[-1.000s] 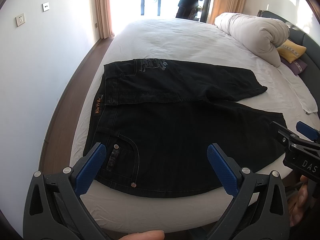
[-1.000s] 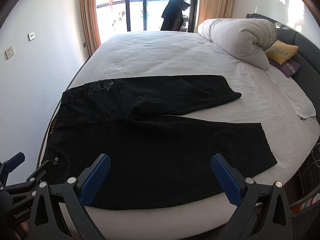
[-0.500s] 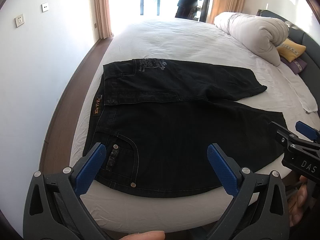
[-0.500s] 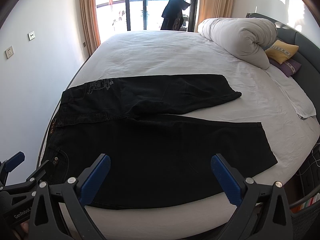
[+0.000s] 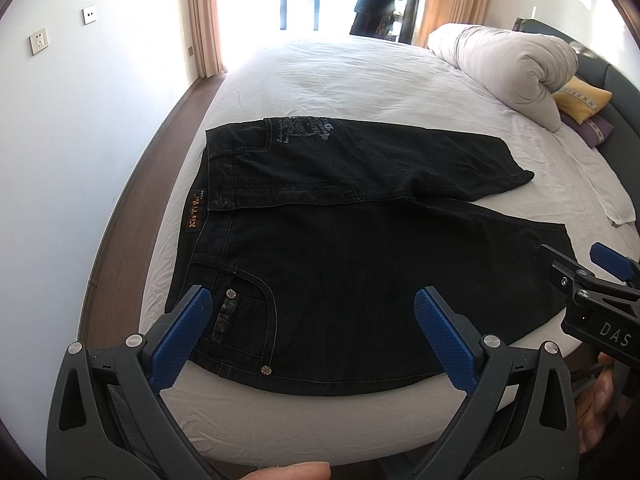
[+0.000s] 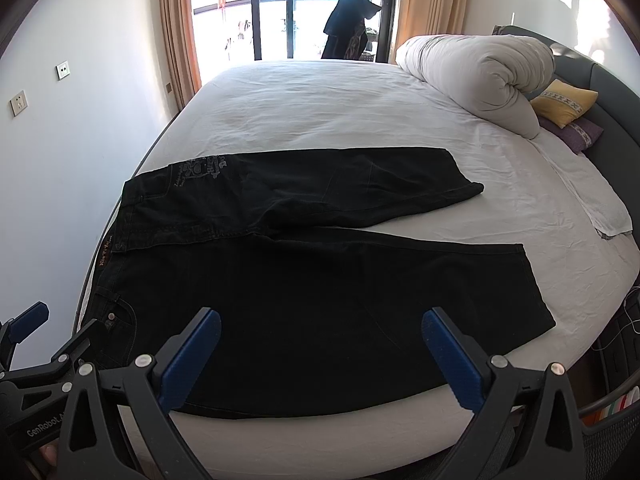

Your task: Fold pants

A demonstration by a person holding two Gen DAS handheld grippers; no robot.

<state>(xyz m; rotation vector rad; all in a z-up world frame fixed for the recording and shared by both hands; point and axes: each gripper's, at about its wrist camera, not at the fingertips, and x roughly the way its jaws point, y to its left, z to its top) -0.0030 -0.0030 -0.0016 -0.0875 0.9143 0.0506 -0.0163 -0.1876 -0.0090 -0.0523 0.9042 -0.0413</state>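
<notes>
A rolled white duvet (image 6: 476, 76) and a yellow pillow (image 6: 564, 102) sit at the far right of the bed (image 6: 320, 112), well apart from the black pants (image 6: 312, 280). The pants lie flat along the near edge — waistband left, both legs spread rightward, the far one shorter-looking. The left hand-held gripper (image 5: 316, 336) and right hand-held gripper (image 6: 320, 356) hover wide apart just before that edge, holding nothing.

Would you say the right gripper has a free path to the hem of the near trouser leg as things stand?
Probably yes: the right gripper is open, and the near leg's hem lies flat on the bed with nothing between them.
</notes>
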